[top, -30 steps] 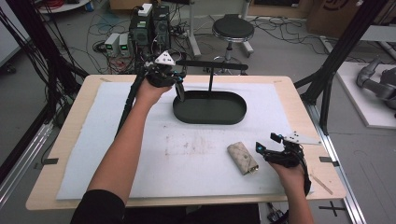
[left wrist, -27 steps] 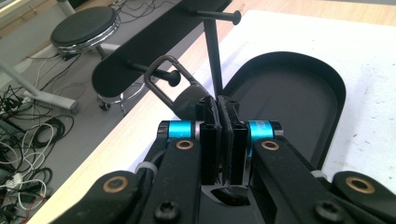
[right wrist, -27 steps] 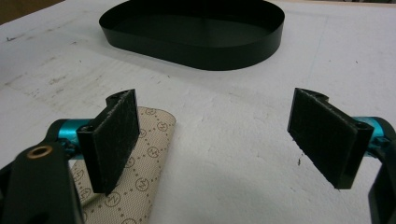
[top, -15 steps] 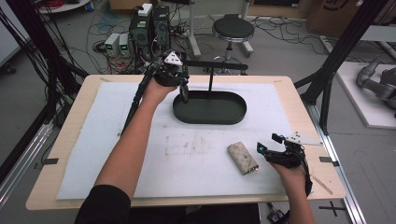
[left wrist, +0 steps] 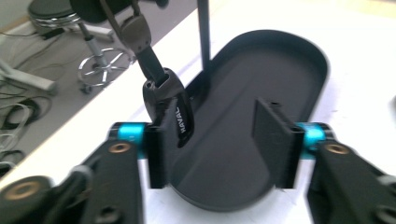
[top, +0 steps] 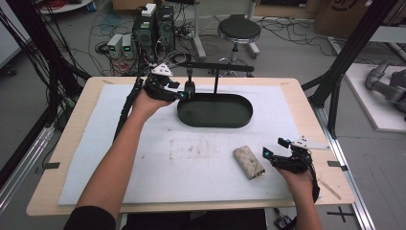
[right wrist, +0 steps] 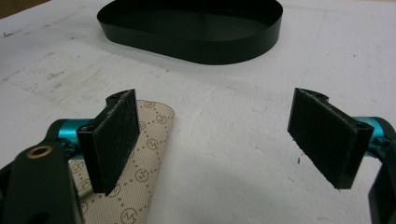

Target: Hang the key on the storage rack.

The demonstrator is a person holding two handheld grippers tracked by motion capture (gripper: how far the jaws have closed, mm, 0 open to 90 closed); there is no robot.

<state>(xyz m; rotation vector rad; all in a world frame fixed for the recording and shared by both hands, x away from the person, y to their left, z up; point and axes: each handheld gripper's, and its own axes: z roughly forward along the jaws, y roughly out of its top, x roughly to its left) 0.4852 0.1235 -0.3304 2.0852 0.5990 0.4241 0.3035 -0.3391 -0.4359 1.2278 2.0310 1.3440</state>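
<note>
A black key fob [top: 189, 86] marked HAVAL [left wrist: 170, 109] hangs by a strap from the crossbar of a black stand [top: 215, 72] at the back of the oval black tray [top: 246, 117]. My left gripper [top: 184, 92] [left wrist: 217, 140] is at the fob; its jaws have just been opening and now stand apart, the fob dangling beside the left pad [left wrist: 155, 156] with nothing pressed between them. My right gripper [top: 274, 147] [right wrist: 224, 135] rests open at the front right, beside a beige patterned roll [top: 249, 162] [right wrist: 149, 149] that lies by its left pad.
A white mat [top: 143, 158] covers the wooden table. The stand's post [left wrist: 203, 32] rises from the tray [left wrist: 299, 60] [right wrist: 196, 51]. Beyond the table are a stool [top: 238, 28], electronics boxes [top: 153, 24] and cables. Black frame struts stand at both sides.
The left gripper's jaws have opened off the key fob, which now hangs free from the bar; the left hand has dropped a little. The right gripper has stayed put.
</note>
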